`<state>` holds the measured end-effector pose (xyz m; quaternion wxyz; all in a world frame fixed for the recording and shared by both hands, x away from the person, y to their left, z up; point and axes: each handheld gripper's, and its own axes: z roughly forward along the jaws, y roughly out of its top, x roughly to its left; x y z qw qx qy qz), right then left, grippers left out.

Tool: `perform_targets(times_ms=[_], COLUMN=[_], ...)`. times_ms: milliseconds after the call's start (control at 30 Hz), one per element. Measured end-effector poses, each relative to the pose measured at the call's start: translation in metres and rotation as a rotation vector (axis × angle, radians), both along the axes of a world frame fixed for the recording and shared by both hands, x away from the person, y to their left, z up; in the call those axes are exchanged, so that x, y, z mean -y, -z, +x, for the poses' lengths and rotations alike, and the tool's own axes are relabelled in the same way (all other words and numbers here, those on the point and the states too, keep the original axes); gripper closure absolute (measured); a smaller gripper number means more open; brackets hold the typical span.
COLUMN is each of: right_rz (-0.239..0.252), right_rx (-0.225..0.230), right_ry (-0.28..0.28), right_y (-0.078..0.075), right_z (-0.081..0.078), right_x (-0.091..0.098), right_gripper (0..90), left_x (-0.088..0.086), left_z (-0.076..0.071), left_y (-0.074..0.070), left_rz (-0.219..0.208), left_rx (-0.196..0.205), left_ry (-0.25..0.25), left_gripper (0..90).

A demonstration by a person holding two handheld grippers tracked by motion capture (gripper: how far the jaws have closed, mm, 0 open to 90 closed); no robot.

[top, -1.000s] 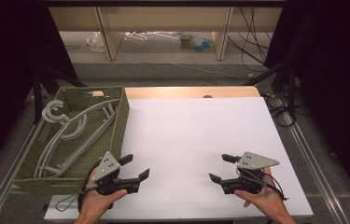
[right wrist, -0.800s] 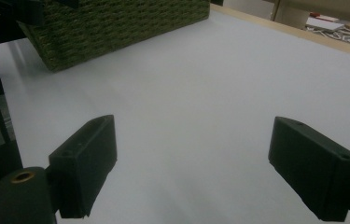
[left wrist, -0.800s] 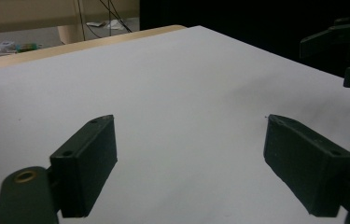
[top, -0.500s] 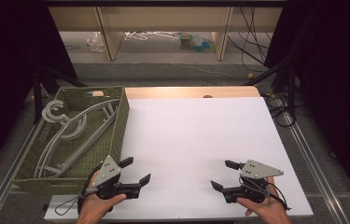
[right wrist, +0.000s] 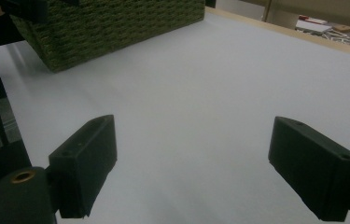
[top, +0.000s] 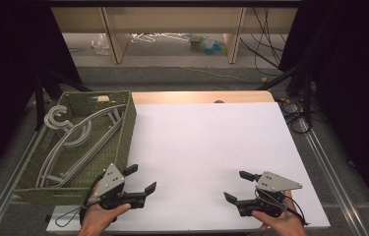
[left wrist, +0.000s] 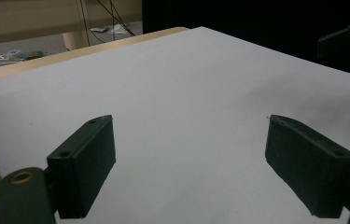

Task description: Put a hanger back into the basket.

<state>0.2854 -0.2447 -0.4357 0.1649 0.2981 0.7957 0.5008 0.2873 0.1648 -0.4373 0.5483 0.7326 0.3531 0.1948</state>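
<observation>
Both the left gripper [top: 140, 179] and right gripper [top: 237, 186] rest released and empty over the white table [top: 206, 147], with the left one just beside the green basket [top: 128, 123] of hangers [top: 74, 135].

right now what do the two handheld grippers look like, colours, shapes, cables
The left gripper and right gripper match: black bodies, each with two blocky black jaws ending in flat rectangular pads with small screw holes. Each carries a grey three-cornered plate on top, and a thin black cable trails from the left one. A brass-coloured ring sits at the jaw base. No sleeves visible.
</observation>
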Motion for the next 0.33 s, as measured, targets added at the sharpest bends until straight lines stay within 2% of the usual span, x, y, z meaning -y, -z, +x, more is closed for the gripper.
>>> perform_targets(times_ms=[133, 233, 333], right_rz=[0.003, 0.001, -0.003], right_rx=[-0.001, 0.002, 0.003], right_ry=[-0.003, -0.002, -0.001], right_y=[0.0003, 0.0003, 0.0008], right_z=[-0.0003, -0.0001, 0.0006], right_x=[0.0008, 0.0007, 0.0008], right_gripper=[16.0, 16.0, 16.0], left_x=[0.0002, 0.0006, -0.0001], left_z=[0.0006, 0.0003, 0.0007], left_y=[0.0005, 0.0010, 0.0007], left_rz=[0.013, 0.004, 0.011], left_rx=[0.007, -0.005, 0.003], left_ry=[0.009, 0.003, 0.009], left_gripper=[16.1, 16.1, 16.1])
